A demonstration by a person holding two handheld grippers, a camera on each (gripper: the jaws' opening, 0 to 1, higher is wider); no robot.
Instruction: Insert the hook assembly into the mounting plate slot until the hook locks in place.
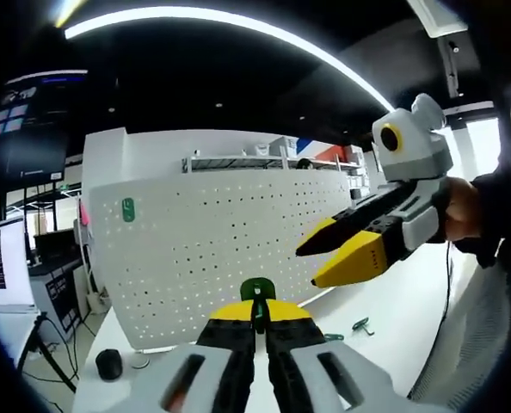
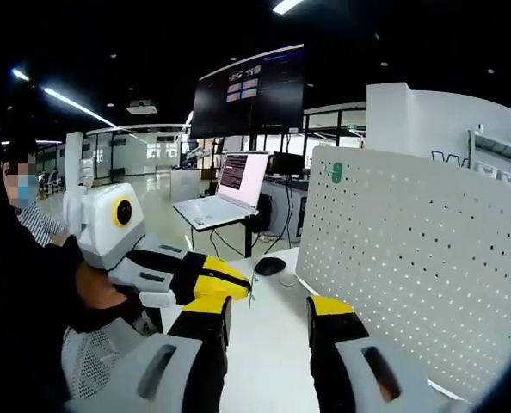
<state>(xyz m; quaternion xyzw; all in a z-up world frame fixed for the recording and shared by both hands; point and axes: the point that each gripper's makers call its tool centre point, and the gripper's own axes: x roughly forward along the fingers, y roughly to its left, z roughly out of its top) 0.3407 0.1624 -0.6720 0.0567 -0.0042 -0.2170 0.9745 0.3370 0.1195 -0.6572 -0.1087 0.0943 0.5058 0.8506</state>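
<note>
Here, left tool point(image 1: 257, 314) pinching green hook point(image 1: 257, 291).

Off to my side an open laptop point(image 2: 224, 191) sits on a white desk point(image 2: 206, 220), under a big dark overhead screen point(image 2: 251, 93). A black mouse point(image 2: 270, 266) rests on the white tabletop point(image 2: 268, 361), and a long curved ceiling light point(image 1: 238, 30) glows above me.
</note>
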